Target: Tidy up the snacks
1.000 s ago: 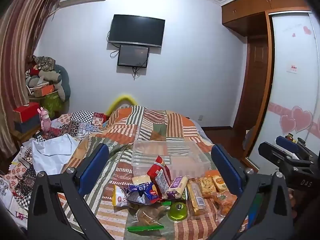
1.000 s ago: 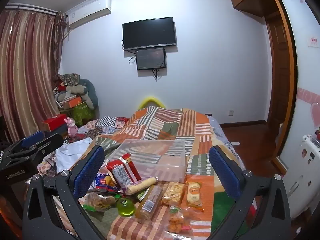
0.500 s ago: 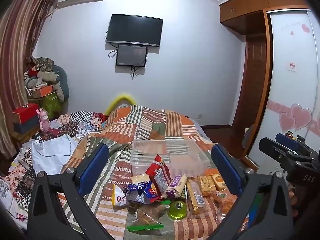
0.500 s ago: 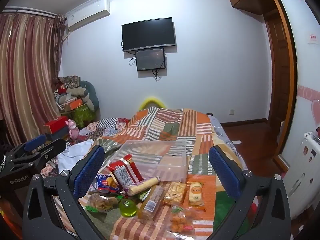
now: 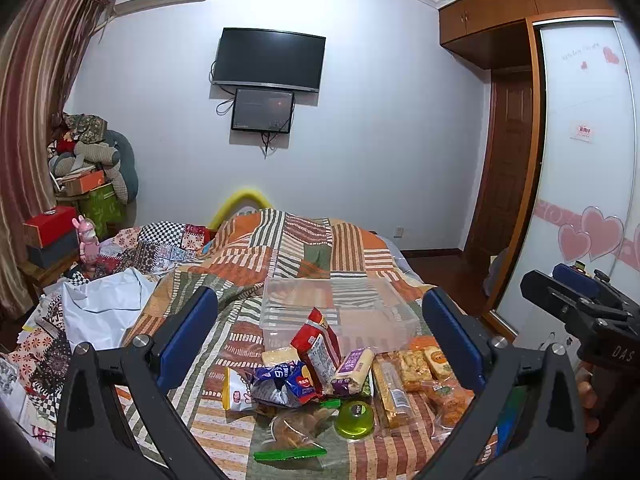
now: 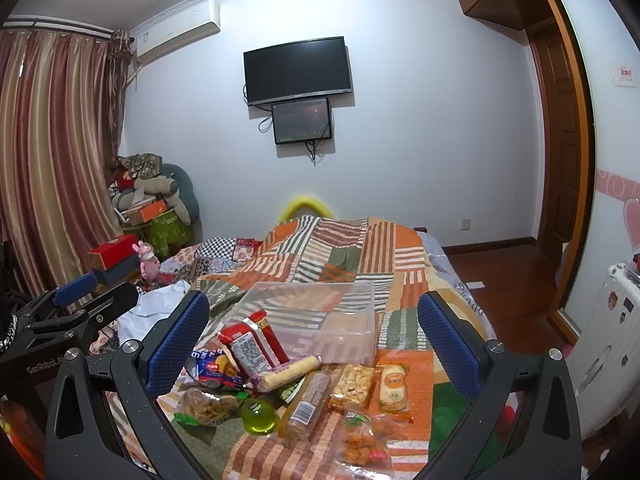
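Both tools, left (image 5: 320,336) and right (image 6: 313,336), spread wide above crinkly snack packets (image 5: 320,364) (clear plastic bin (image 5: 340,312) behind).

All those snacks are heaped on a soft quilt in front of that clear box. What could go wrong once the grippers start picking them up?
The red packet leans on other packs in the heap, so lifting a neighbour could topple it. The round green jelly cup might roll on the quilt if nudged. The clear box is light and empty, so it may slide when something drops in.

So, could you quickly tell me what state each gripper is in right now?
Left gripper: open, holding nothing.
Right gripper: open, holding nothing.
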### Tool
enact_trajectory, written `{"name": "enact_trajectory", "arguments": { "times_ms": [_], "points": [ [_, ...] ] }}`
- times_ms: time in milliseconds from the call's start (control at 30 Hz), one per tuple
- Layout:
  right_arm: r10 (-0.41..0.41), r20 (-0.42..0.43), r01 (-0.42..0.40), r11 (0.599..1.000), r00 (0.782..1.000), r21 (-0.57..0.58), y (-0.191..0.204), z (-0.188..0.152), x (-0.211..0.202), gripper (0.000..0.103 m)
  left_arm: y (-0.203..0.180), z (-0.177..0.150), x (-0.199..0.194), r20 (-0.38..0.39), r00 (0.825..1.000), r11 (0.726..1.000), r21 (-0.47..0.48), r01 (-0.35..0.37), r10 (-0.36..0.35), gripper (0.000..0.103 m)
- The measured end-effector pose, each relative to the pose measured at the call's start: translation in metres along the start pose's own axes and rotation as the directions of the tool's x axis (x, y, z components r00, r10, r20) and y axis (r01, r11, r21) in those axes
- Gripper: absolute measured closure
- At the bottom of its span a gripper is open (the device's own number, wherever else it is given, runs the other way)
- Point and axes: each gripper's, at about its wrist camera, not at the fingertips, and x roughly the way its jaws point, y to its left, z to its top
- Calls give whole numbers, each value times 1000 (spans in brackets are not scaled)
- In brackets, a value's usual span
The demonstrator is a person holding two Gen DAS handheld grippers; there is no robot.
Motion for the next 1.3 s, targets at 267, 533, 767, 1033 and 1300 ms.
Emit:
{"name": "enact_trajectory", "arguments": {
  "times_ms": [267,533,767,1033,1300],
  "points": [
    [2,5,-2,1000,1000,-6,3,0,-2,0,-1,-2,2,-3,1000,1000,4,8,-8,0],
    [6,9,-6,1000,1000,-7,2,-1,-2,0,-3,-2,2,-2,1000,1000,9,10,-10,0],
    [10,8,-10,1000,1000,-7,2,-1,-2,0,-1,-1,4,-9,1000,1000,0,13,-13,0],
    [10,10,-10,1000,1000,-10,2,-1,-2,0,-2,-3,4,-3,1000,1000,9,5,-5,0],
    [15,7,-15,1000,1000,-13,4,1,-2,0,-2,-2,4,1,1000,1000,10,0,0,0]
  ]
}}
